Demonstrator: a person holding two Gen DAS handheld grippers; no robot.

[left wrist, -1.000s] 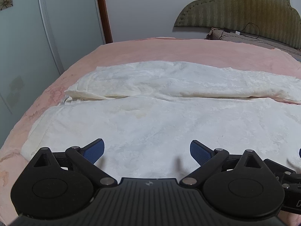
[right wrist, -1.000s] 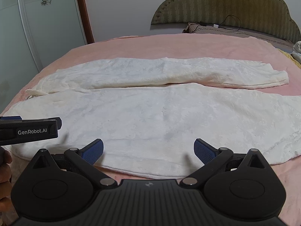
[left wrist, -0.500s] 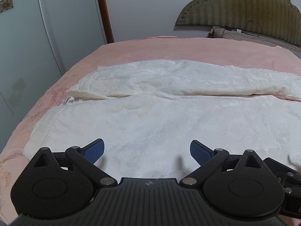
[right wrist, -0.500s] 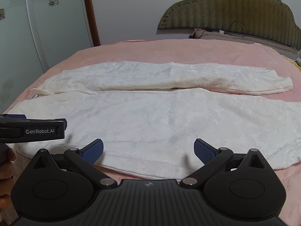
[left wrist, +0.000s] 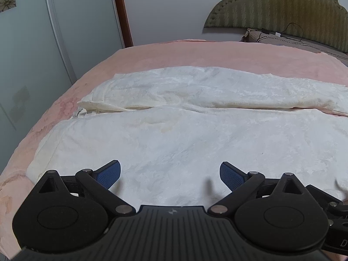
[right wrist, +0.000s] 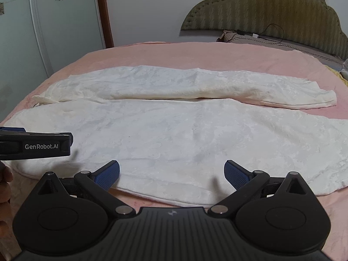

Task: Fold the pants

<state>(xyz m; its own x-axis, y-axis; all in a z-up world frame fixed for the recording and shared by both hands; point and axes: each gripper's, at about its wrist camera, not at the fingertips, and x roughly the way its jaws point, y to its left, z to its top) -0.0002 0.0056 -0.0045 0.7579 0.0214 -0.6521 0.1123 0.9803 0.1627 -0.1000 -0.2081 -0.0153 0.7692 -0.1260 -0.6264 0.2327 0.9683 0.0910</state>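
While the white pants (right wrist: 174, 130) lie spread flat across the pink bedspread (right wrist: 195, 54), both grippers hang above the near edge of the fabric with nothing between their fingers. In the left wrist view, the left gripper (left wrist: 169, 174) has its blue pads (left wrist: 108, 173) wide apart, over the waist end of the pants (left wrist: 174, 141); the waistband runs off toward 9 o'clock, where the cloth ends near the edge of the bedspread (left wrist: 195, 52). One leg stretches across the near half of the bed toward 3 o'clock and the other lies just beyond it, toward 12 o'clock, the two touching along most of a long seam-like line. In the right wrist view, the right gripper (right wrist: 171, 173) is likewise spread wide, its blue pads (right wrist: 236, 174) above the near hem line of the closer leg. The far leg ends in a cuff toward 2 o'clock. At 9 o'clock in this view the side of the left gripper (right wrist: 34, 145) shows as a black body lettered "GenRobot.AI", just over the waist end, with part of the person's hand (right wrist: 5, 187) below it at the frame edge. A padded green headboard (right wrist: 261, 10) stands at 1 o'clock beyond the bed, with a dark cable (right wrist: 271, 30) draped before it, and pale wardrobe doors (right wrist: 43, 32) with flower decals stand at 10 o'clock.
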